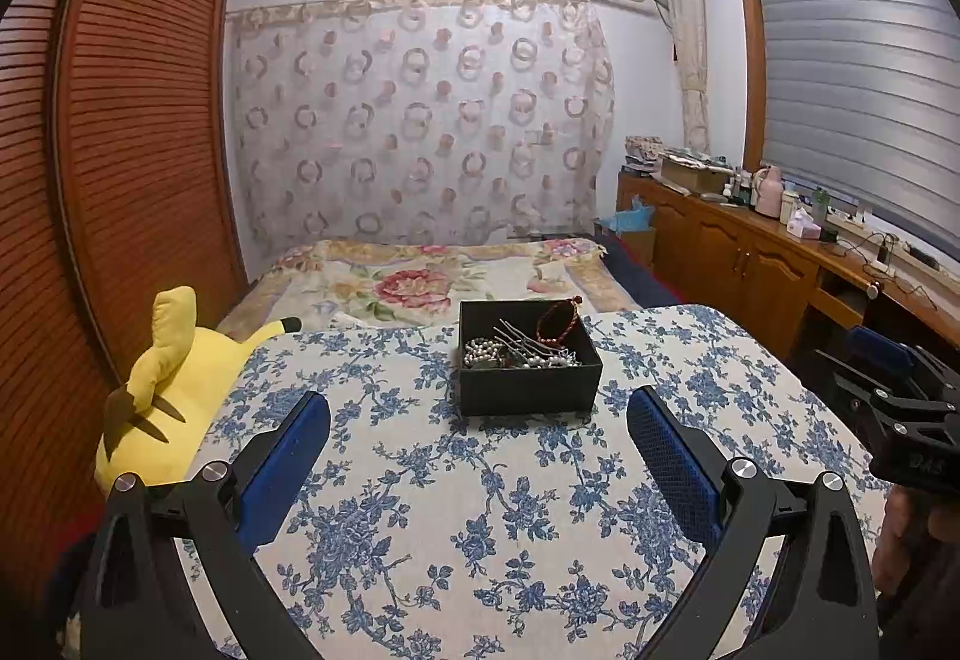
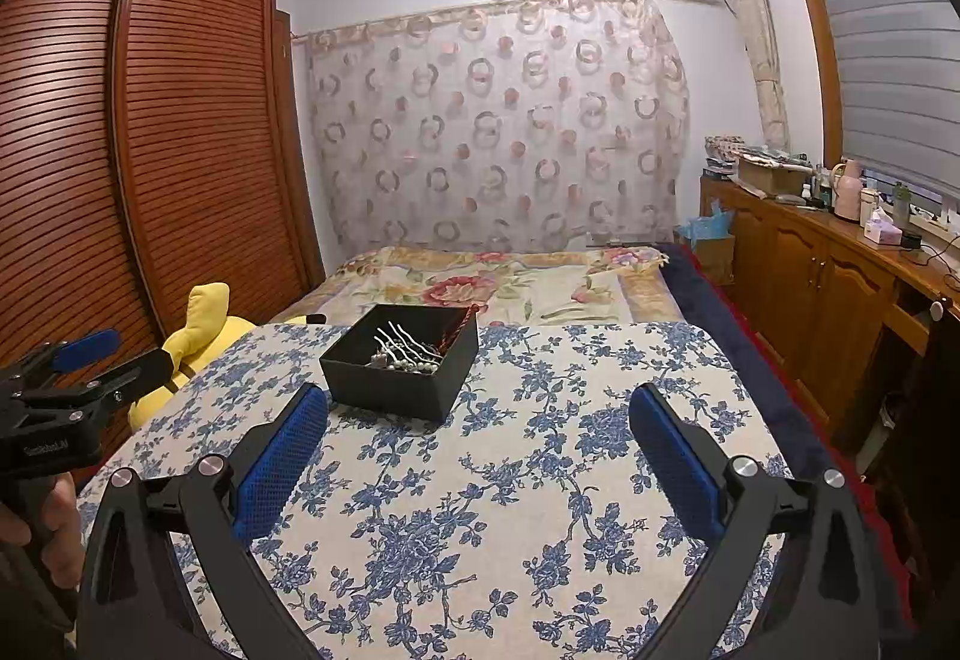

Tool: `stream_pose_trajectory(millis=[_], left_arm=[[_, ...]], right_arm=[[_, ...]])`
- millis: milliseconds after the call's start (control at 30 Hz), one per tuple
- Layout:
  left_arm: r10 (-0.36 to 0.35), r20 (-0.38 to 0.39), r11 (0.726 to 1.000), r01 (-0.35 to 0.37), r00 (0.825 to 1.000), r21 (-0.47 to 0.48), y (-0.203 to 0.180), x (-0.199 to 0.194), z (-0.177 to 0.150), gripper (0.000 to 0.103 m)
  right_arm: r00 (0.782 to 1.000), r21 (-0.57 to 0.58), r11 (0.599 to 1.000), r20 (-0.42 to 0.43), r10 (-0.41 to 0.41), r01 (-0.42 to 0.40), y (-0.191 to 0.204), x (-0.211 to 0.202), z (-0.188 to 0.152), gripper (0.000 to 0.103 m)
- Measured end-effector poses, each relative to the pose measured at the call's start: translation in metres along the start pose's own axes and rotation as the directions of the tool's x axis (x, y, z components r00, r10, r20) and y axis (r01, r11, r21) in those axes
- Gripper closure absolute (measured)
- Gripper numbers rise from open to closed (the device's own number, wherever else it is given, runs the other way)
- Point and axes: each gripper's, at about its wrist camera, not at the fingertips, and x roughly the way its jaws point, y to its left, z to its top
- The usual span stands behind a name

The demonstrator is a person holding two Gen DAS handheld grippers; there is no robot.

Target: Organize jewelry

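Lying beyond both spread claws (image 1: 478, 423) (image 2: 478, 420): jewelry box (image 1: 528, 381)

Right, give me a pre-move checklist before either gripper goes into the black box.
1. Left gripper open and holding nothing: ok.
2. Right gripper open and holding nothing: ok.
3. Black box open-topped, upright on the floral cloth: ok.
4. Cloth between the grippers and the box free of obstacles: ok.
5. Pieces separable: not ok; pearl strand, hairpins and red bracelet lie in one heap.
6. Whether more pieces lie hidden under the heap: cannot tell.
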Motion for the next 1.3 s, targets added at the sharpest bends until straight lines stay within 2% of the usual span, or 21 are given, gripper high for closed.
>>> stream_pose_trajectory(millis=[1300], left_arm=[[-0.007, -0.005, 1.000, 0.007, 1.000, -0.011, -0.0007, 0.0025, -0.0023, 0.007]], right_arm=[[1.000, 0.002, 1.000, 0.000, 0.002, -0.002, 0.0011, 0.0004, -0.0011, 0.002]])
